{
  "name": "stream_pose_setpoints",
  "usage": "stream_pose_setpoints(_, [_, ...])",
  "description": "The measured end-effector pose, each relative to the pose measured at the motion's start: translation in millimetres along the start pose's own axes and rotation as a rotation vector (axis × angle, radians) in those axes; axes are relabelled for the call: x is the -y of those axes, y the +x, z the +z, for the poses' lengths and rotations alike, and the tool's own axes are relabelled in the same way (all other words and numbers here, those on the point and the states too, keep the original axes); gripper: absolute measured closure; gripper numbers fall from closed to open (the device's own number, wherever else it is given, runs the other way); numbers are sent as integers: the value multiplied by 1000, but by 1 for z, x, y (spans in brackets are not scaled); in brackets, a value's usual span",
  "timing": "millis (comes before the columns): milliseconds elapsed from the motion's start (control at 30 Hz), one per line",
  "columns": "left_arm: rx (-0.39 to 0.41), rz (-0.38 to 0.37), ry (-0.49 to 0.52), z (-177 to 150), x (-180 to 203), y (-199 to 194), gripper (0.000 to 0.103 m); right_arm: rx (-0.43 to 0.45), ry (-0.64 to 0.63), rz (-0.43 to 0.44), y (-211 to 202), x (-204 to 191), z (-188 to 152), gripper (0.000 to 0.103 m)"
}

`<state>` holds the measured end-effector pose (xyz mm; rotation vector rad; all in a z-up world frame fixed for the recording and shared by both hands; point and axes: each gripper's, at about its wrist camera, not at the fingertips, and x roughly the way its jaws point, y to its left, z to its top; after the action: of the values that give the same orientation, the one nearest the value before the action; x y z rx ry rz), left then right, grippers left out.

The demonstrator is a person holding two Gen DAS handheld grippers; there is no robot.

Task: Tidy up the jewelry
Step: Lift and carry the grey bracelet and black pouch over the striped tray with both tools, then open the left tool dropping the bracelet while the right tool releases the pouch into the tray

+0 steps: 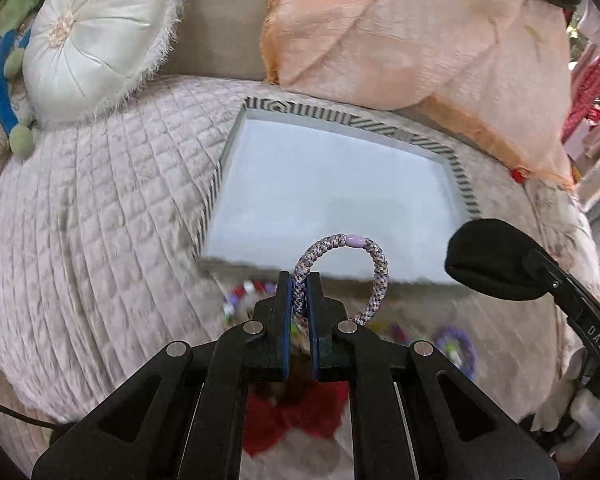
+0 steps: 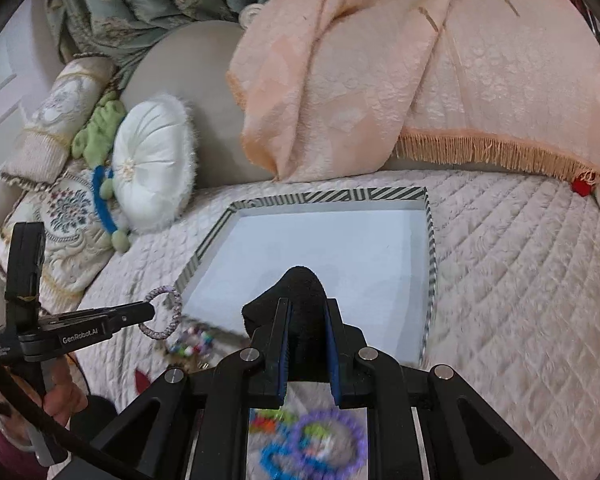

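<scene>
A braided hair tie (image 1: 342,280) with a lilac bead is pinched between the narrowed jaws of the left claw (image 1: 300,292) and held above the near left edge of the striped tray (image 1: 466,184), which lies on the quilted bed cover (image 1: 100,208). A black fabric piece (image 2: 300,300) is clamped in the right claw (image 2: 306,320) over the tray's near side. Blurred beaded bracelets (image 2: 324,446) are seen on the cover below.
</scene>
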<state>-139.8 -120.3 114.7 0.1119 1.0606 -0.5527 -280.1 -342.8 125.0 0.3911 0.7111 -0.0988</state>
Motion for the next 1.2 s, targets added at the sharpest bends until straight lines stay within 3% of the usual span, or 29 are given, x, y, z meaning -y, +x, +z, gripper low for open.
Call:
stream_pose_setpoints(367, [-46, 55, -32, 37, -12, 62, 97, -82, 68, -49, 58, 39, 5, 88])
stream_pose_setpoints(700, [-106, 108, -79, 38, -27, 96, 96, -148, 82, -65, 77, 52, -2, 86])
stream_pose_setpoints(733, [-111, 106, -83, 38, -29, 97, 93, -139, 82, -68, 75, 52, -2, 85])
stream_pose_setpoints(767, [-113, 108, -84, 39, -29, 98, 89, -135, 81, -73, 74, 53, -2, 77])
stream_pose_setpoints(800, [-115, 108, -88, 39, -30, 98, 75, -125, 77, -76, 71, 52, -1, 63])
stream_pose_setpoints(833, [-112, 100, -95, 39, -31, 97, 60, -113, 75, -75, 68, 51, -2, 58])
stream_pose_setpoints(900, [-88, 77, -116, 39, -32, 91, 51, -107, 74, -80, 64, 50, -2, 53])
stream_pose_setpoints(1200, [-38, 84, -106, 24, -28, 49, 50, -75, 55, -62, 30, 30, -11, 53])
